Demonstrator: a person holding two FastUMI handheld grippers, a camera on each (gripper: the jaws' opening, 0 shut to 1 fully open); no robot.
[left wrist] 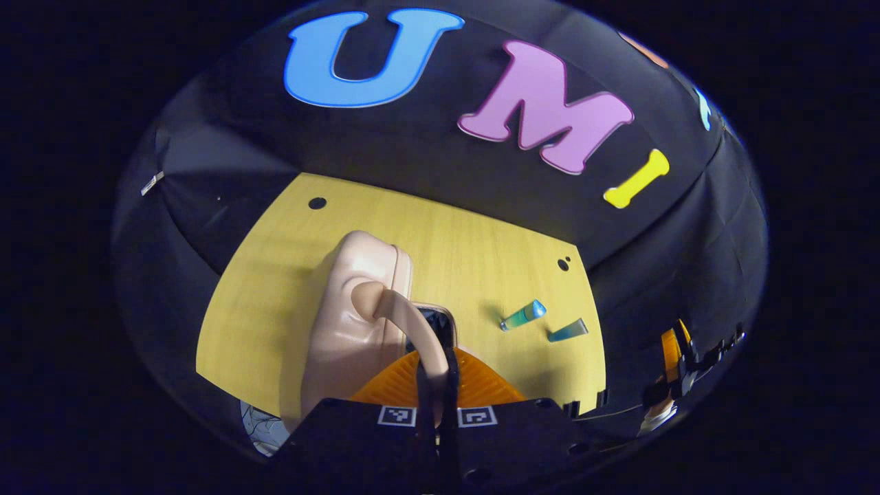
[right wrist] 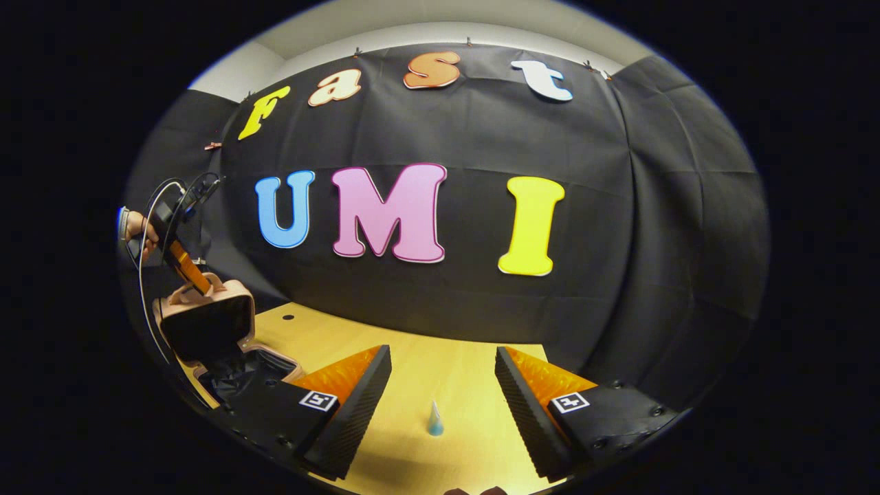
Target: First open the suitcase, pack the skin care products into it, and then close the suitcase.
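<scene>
The pink suitcase point(right wrist: 206, 323) stands open at the table's left, its lid raised over a black-lined base point(right wrist: 237, 371). My left gripper point(left wrist: 436, 392) is shut on the lid's handle point(left wrist: 399, 316); in the right gripper view it point(right wrist: 184, 267) sits atop the lid, held by a hand point(right wrist: 137, 230). Two blue-green tubes point(left wrist: 524, 315) point(left wrist: 568, 331) lie on the table right of the case. My right gripper point(right wrist: 440, 405) is open, low over the table, with one tube point(right wrist: 435, 419) between and just beyond its fingertips, untouched.
The yellow wooden table point(left wrist: 467, 240) has small holes near its far corners. Black cloth walls stand close behind and to the sides. My right gripper point(left wrist: 677, 364) shows at the table's right edge in the left gripper view.
</scene>
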